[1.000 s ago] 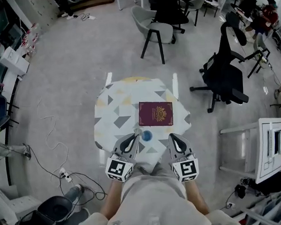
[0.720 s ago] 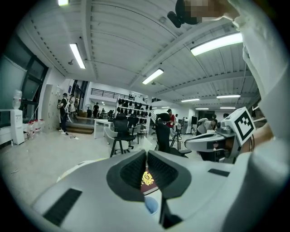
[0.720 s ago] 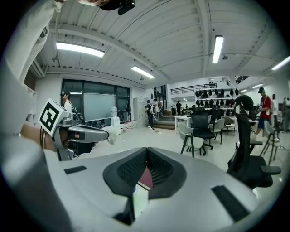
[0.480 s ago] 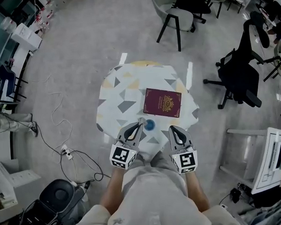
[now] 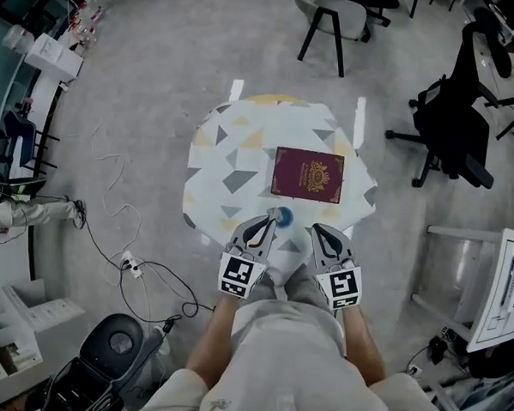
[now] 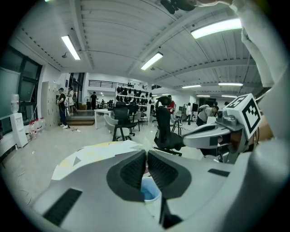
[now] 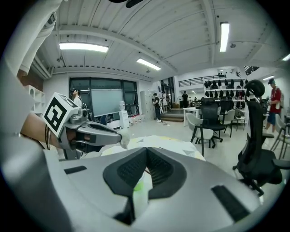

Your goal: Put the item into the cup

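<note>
Both pairs of my jaws are pressed together with nothing in them. On the left gripper [image 6: 147,157] the dark pads meet along their whole length, and the right gripper [image 7: 147,158] looks the same. I judge they are shut simply because no grasp has begun: both hang side by side at the near edge of the tabletop [image 5: 224,159], angled down toward it.

The blue cup [image 6: 147,192] stands upright just below and beyond my left jaws, mouth up, so it can take something dropped in from above. A small green thing [image 7: 137,186] shows just beneath my right jaws. It is blurred and I cannot tell what it is; it may be the item to go in. From the head view it is hidden under that gripper.

Ahead of both jaws lies a maroon booklet [image 5: 308,174], flat and closed. Its cover carries a gold crest with gold lettering, too small to read. The marker cubes [image 5: 243,274] show only black-and-white squares, no words.
</note>
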Available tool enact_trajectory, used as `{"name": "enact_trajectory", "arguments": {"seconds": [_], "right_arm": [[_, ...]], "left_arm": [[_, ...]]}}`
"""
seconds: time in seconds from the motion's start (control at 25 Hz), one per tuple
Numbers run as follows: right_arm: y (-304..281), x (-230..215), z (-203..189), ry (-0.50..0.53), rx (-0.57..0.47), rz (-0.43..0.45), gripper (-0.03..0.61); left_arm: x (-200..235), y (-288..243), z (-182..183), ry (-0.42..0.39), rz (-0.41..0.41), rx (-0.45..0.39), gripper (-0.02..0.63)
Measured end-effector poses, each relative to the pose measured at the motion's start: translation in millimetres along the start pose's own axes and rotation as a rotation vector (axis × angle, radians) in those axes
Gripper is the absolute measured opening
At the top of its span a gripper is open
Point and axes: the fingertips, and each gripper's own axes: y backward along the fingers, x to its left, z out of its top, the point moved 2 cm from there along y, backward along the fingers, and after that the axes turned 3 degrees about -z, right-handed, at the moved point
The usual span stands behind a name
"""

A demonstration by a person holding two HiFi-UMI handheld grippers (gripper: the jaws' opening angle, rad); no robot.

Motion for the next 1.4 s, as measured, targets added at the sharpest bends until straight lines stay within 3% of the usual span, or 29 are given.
{"name": "enact_trajectory", "arguments": {"seconds": [1.0,1.4], "right_arm": [[-25.2,35.8,-40.0,-0.076,0.086,-0.111,0.006],[-26.5,39.2,-56.9,-0.1,0.117,-0.134,0.006]], "left_arm": [[7.2,-33.1,-61.3,-0.076,-0.192,0.164,0.025],[3.6,-43.3,-85.0,-0.116,-0.218,0.258,0.026]]}}
